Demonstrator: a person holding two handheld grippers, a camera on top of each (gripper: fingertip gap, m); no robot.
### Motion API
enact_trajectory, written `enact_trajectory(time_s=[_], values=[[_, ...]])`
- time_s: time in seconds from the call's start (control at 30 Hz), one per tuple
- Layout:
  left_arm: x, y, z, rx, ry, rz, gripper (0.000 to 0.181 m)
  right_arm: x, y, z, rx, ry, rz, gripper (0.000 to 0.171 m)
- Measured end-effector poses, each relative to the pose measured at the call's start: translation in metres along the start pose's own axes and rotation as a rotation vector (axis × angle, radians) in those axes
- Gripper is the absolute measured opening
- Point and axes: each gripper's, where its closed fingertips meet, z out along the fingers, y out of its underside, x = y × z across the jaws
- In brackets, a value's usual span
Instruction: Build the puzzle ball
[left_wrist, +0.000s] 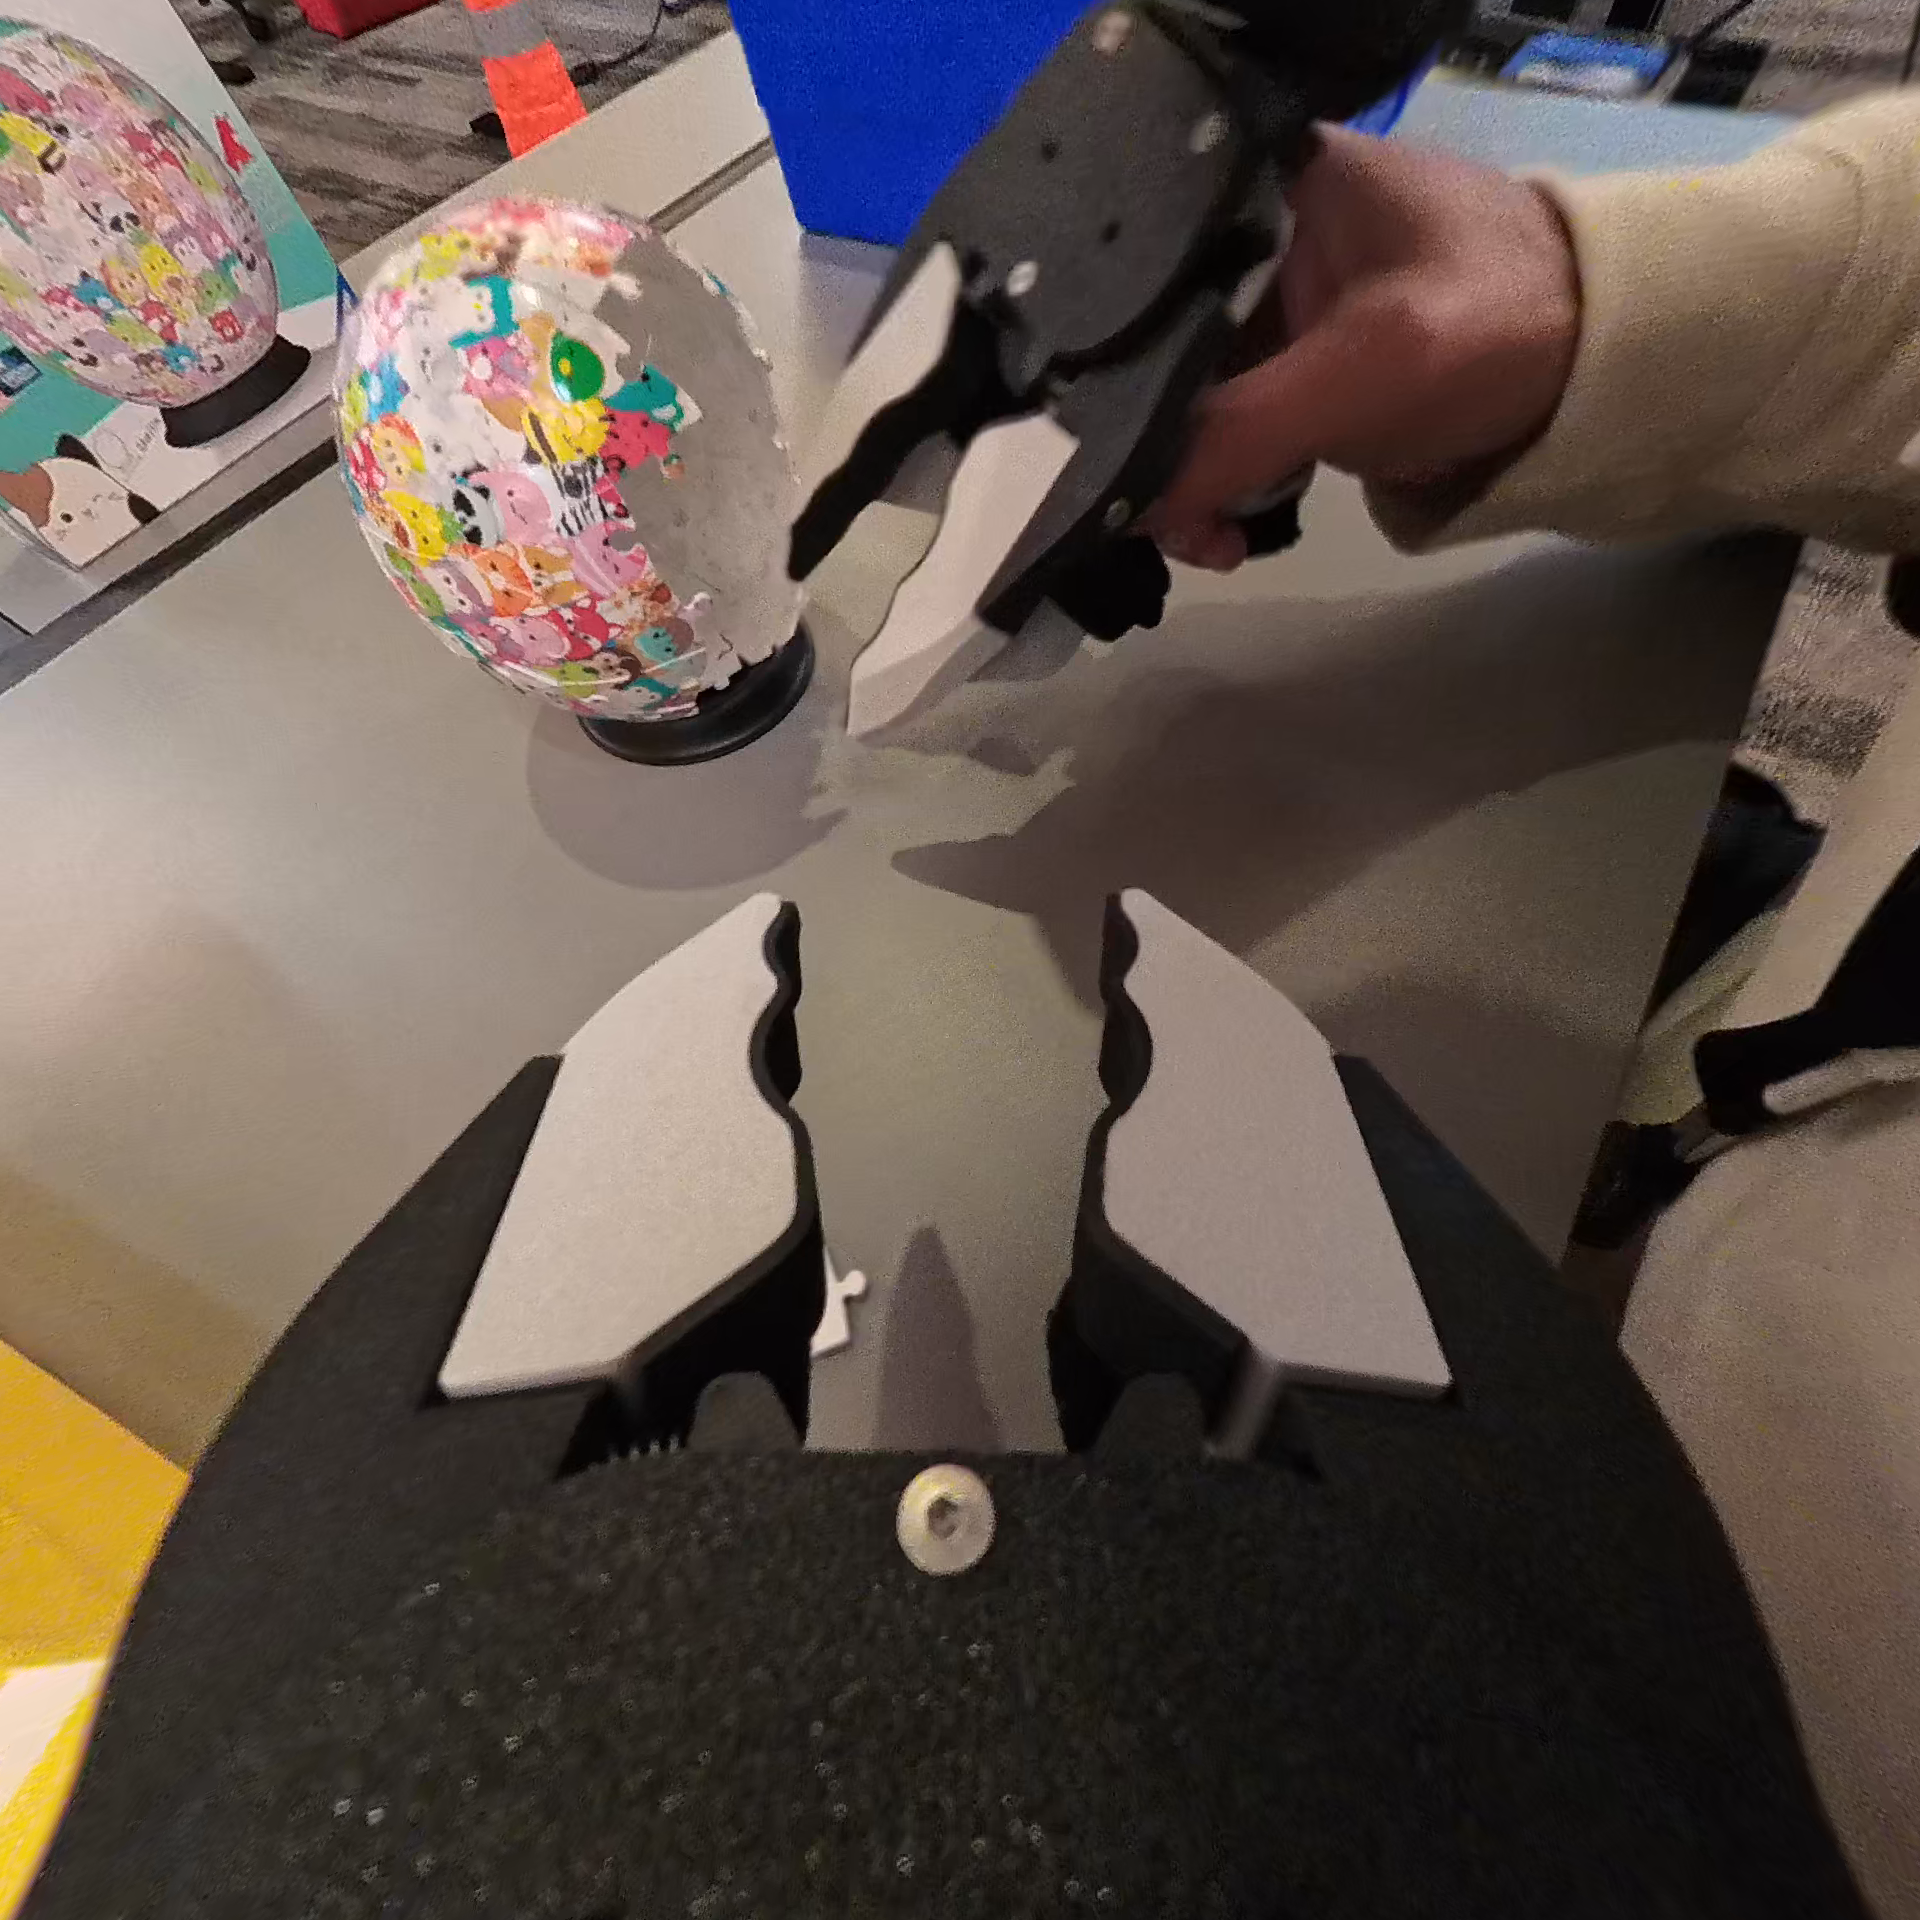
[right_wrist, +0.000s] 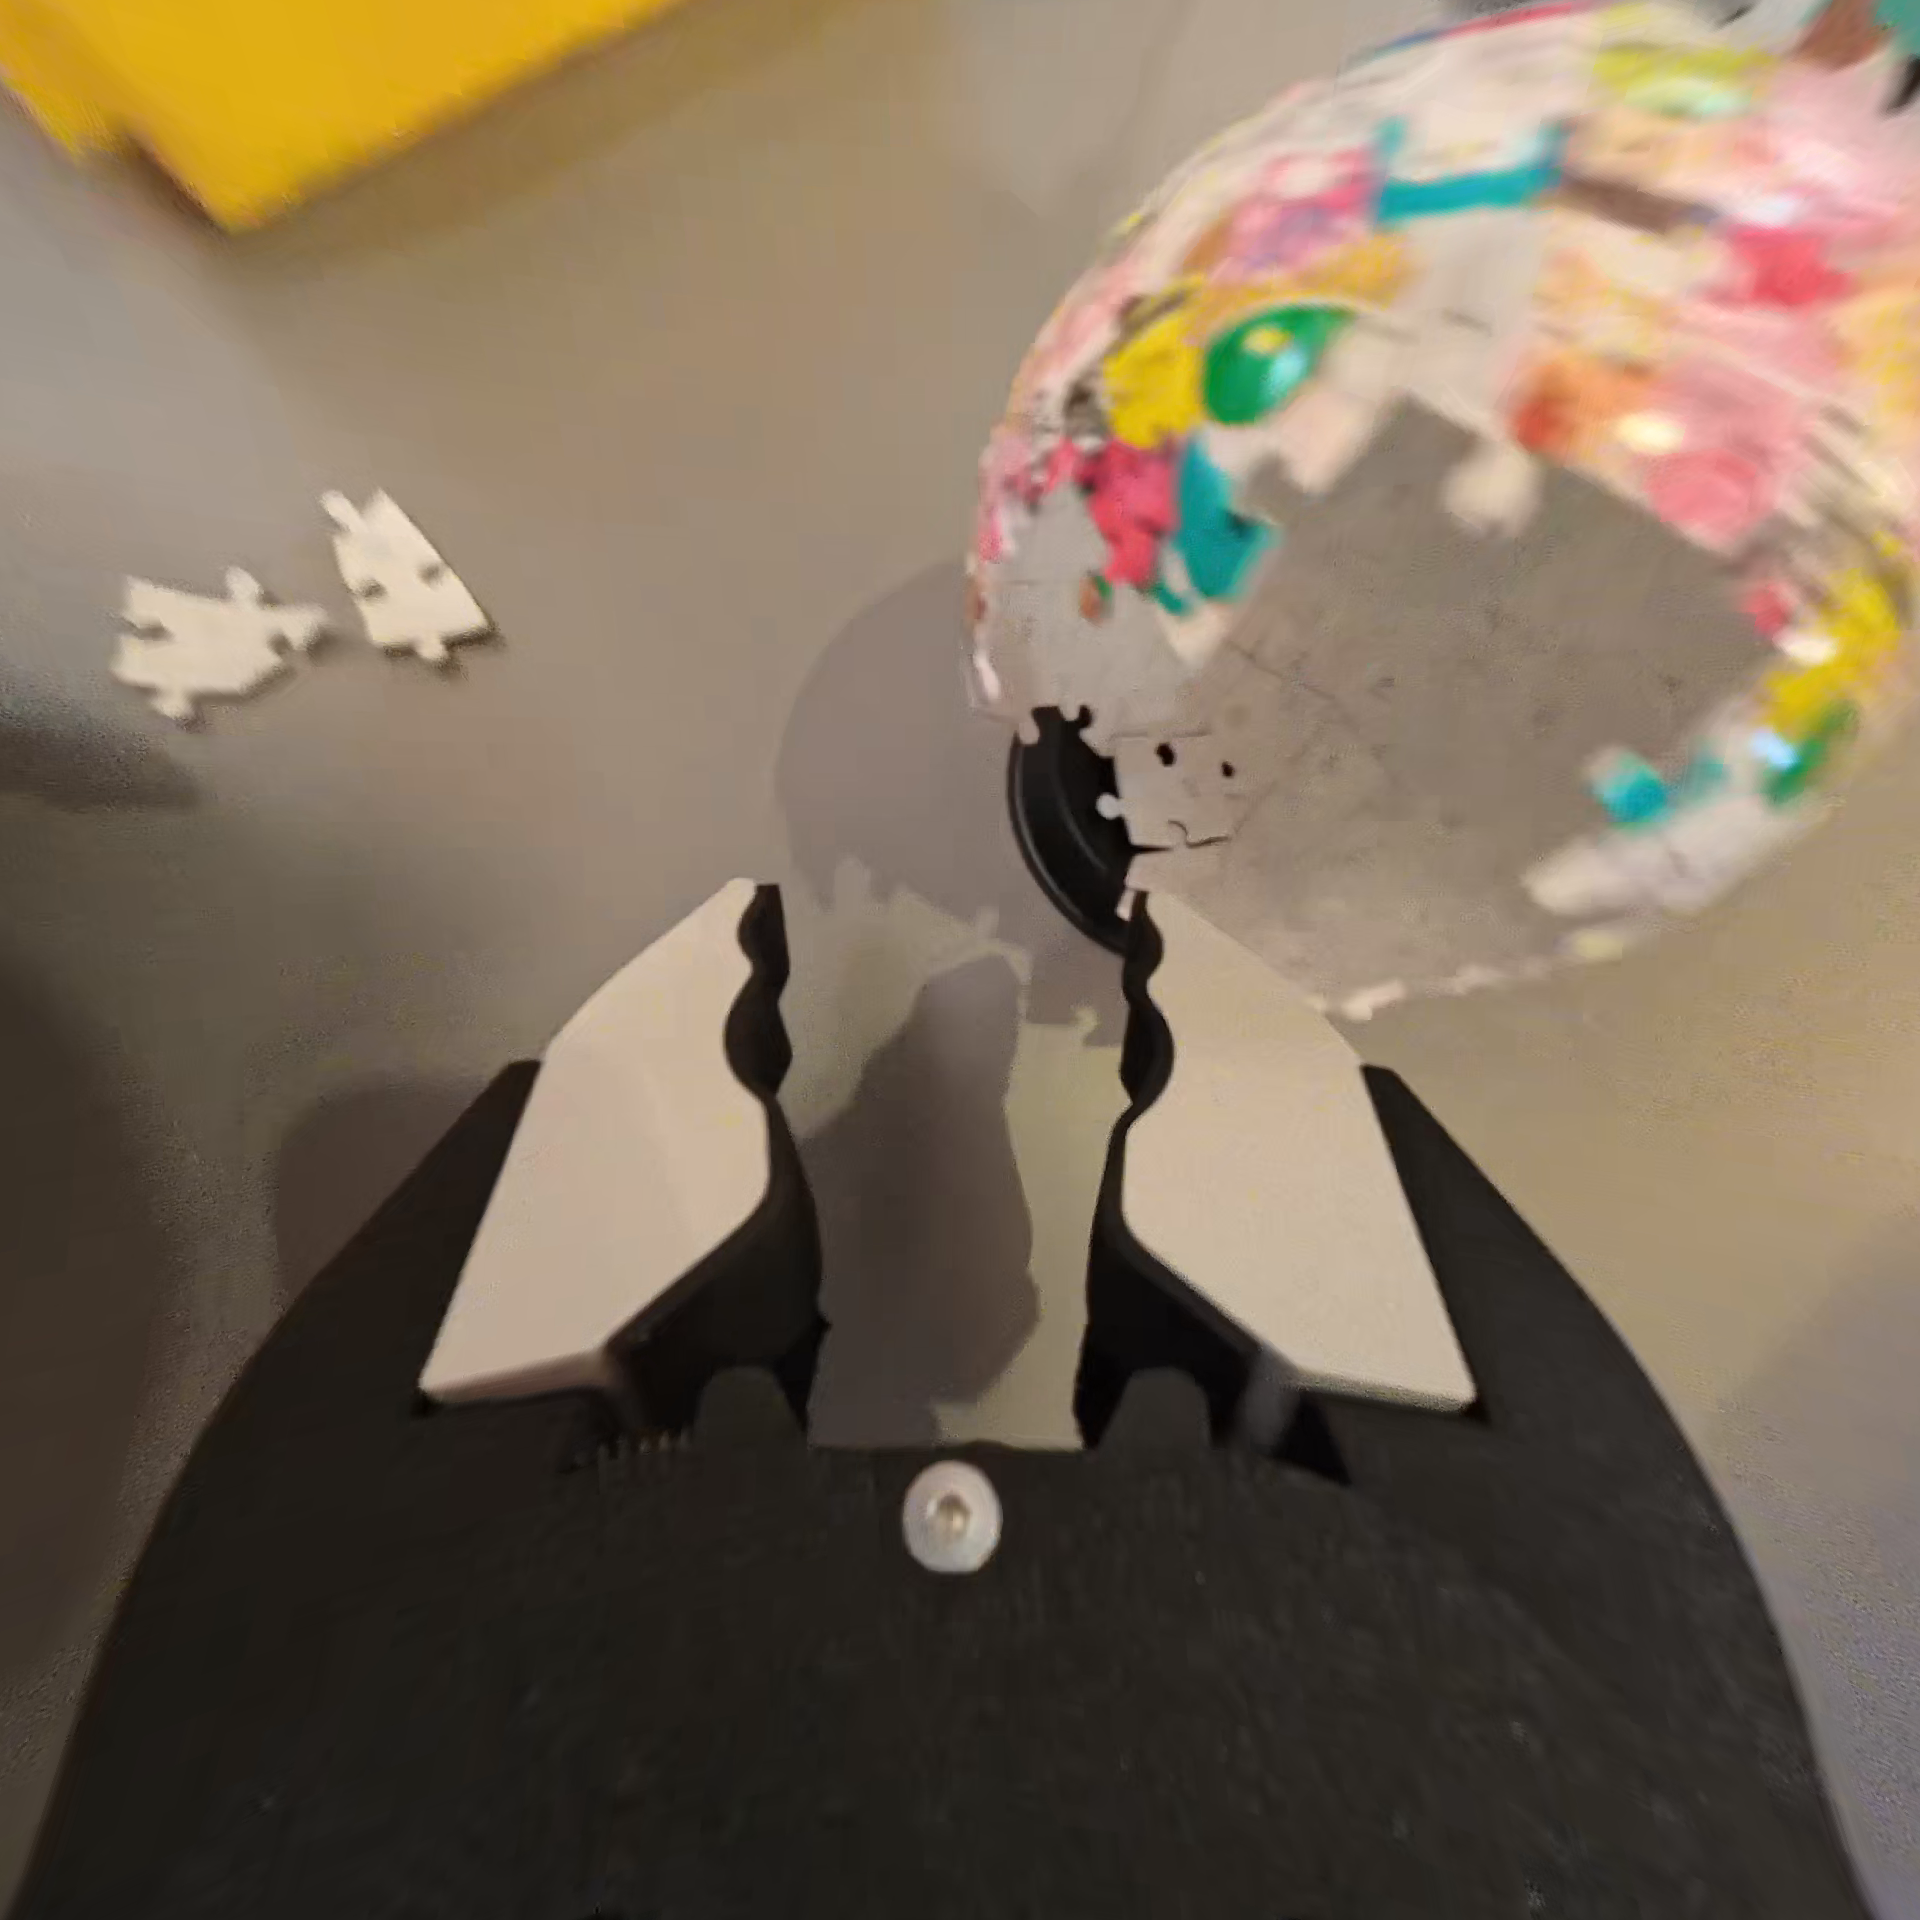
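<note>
A half-built, egg-shaped puzzle ball (left_wrist: 540, 457) stands upright on a black ring stand (left_wrist: 717, 707) on a grey table (left_wrist: 260, 935). A large open gap exposes its grey inside. The right gripper (left_wrist: 862, 644), in a person's hand (left_wrist: 1403, 343), hangs just beside the stand with jaws apart and empty. The left gripper (left_wrist: 951, 914) hovers nearer the viewer, jaws also apart and empty. Two loose white pieces (right_wrist: 301, 608) lie apart from the ball, a third piece (left_wrist: 840, 1311) beneath the left gripper. A risk: the right gripper could nudge the ball off its stand, or pressure could pop loose the fitted pieces around the gap.
</note>
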Motion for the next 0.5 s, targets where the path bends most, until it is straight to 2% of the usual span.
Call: enact_trajectory(time_s=[0.07, 0.1, 0.13, 0.23, 0.27, 0.33, 0.4, 0.43, 0.47, 0.5], values=[[0.006, -0.004, -0.004, 0.023, 0.01, -0.021, 0.055, 0.009, -0.002, -0.021, 0.181, 0.041, 0.084, 0.055], [0.01, -0.006, -0.007, 0.032, 0.015, -0.029, 0.055, 0.014, -0.001, -0.028, 0.278, 0.059, 0.102, 0.057], [0.014, -0.007, -0.011, 0.043, 0.021, -0.033, 0.055, 0.013, -0.002, -0.034, 0.356, 0.047, 0.124, 0.068], [0.031, -0.008, -0.024, 0.078, 0.033, -0.05, 0.055, 0.012, 0.004, -0.047, 0.446, 0.054, 0.355, 0.071], [0.038, -0.007, -0.029, 0.087, 0.045, -0.063, 0.055, 0.003, -0.006, -0.056, 0.539, -0.014, 0.462, 0.075], [0.051, -0.005, -0.041, 0.113, 0.065, -0.095, 0.055, -0.024, -0.03, -0.085, 0.763, -0.288, 0.625, 0.086], [0.064, -0.002, -0.053, 0.136, 0.082, -0.129, 0.055, -0.042, -0.041, -0.119, 0.996, -0.558, 0.725, 0.066], [0.07, 0.0, -0.06, 0.147, 0.087, -0.138, 0.055, -0.039, -0.036, -0.12, 1.001, -0.577, 0.824, 0.05], [0.075, 0.002, -0.066, 0.154, 0.085, -0.141, 0.055, -0.036, -0.029, -0.111, 0.966, -0.514, 0.851, 0.063], [0.079, 0.005, -0.071, 0.154, 0.08, -0.139, 0.056, -0.035, -0.018, -0.098, 0.891, -0.404, 0.808, 0.091]])
